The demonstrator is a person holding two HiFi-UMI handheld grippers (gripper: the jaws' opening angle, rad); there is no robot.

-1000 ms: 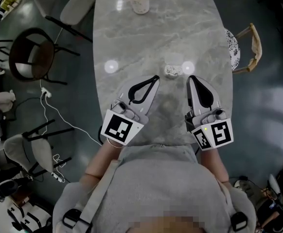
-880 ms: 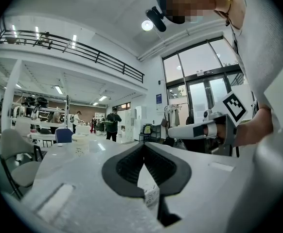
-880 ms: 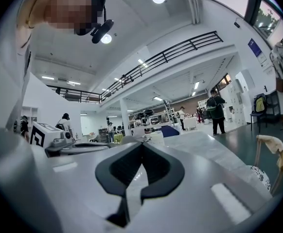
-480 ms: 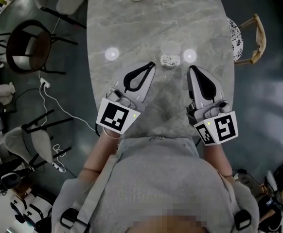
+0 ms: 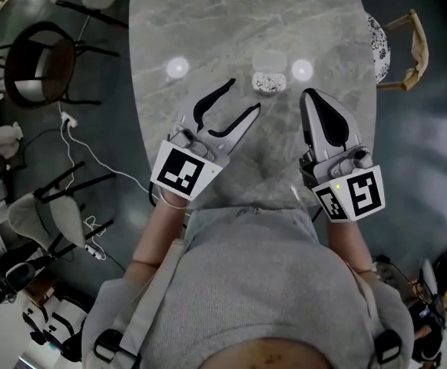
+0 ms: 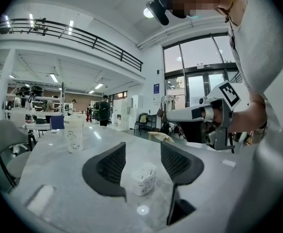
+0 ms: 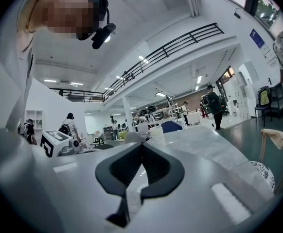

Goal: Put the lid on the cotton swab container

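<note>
Marble table (image 5: 208, 21): cotton swab container (image 5: 269, 81), uncapped, near centre. I log my left gripper (image 5: 244, 95): jaws just opened wide, empty, container just ahead. Right gripper (image 5: 309, 94): jaws shut, empty.

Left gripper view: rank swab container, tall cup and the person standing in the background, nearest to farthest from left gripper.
1. Cotton swab container: on the table just ahead of the left gripper; its jaws have just been opening, nothing between them.
2. Tall cup: farther up the table, to the left.
3. Standing person: off the table, far back.
</note>
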